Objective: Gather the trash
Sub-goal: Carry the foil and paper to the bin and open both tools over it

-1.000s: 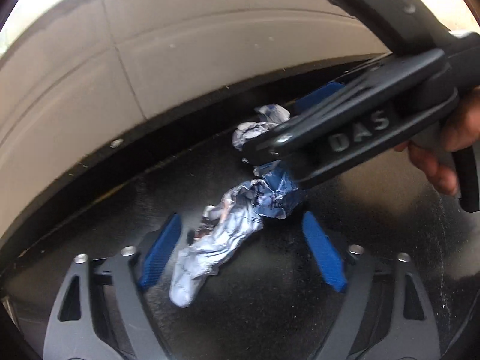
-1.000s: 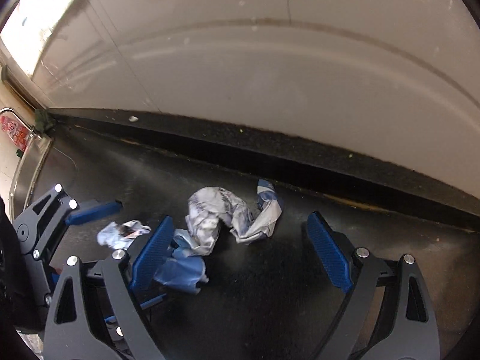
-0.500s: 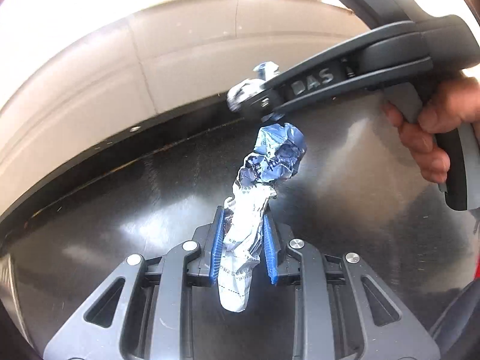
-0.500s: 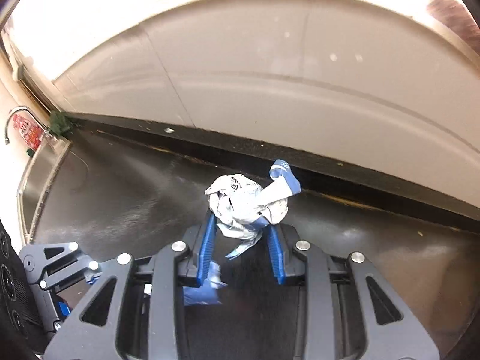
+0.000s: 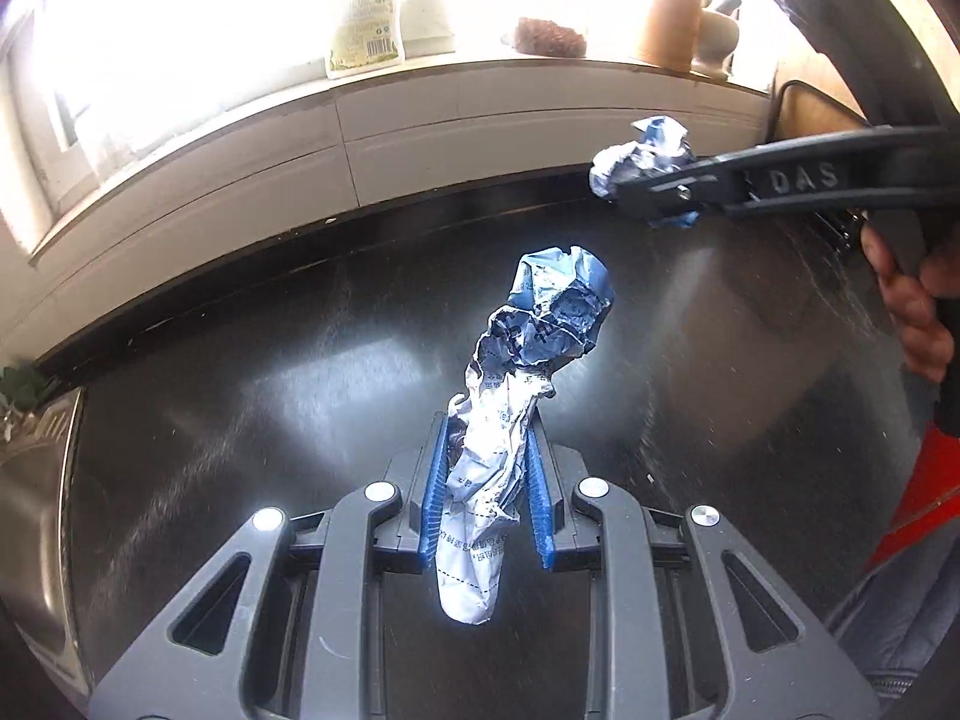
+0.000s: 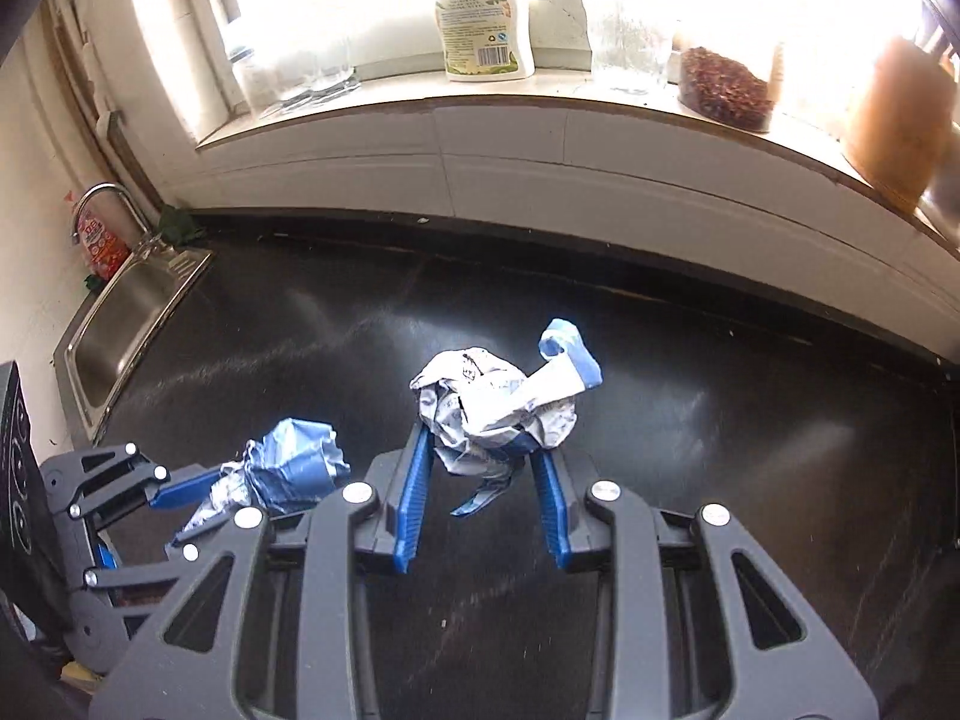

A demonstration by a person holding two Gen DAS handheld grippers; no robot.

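Note:
My left gripper is shut on a long crumpled blue-and-white wrapper, which sticks out past the blue pads above the black counter. The same wrapper and left gripper show at lower left in the right wrist view. My right gripper is shut on a balled blue-and-white wrapper with a blue end curling up to the right. In the left wrist view that ball sits at the tip of the right gripper, held by a hand at the right edge.
A steel sink with a tap lies at the counter's left end. On the bright window sill stand a soap bottle, a jar of brown bits and an orange-brown object. White tiles back the counter.
Both grippers closed on their wrappers a second ago and have since lifted them off the counter, backing away so the window sill and sink come into view.

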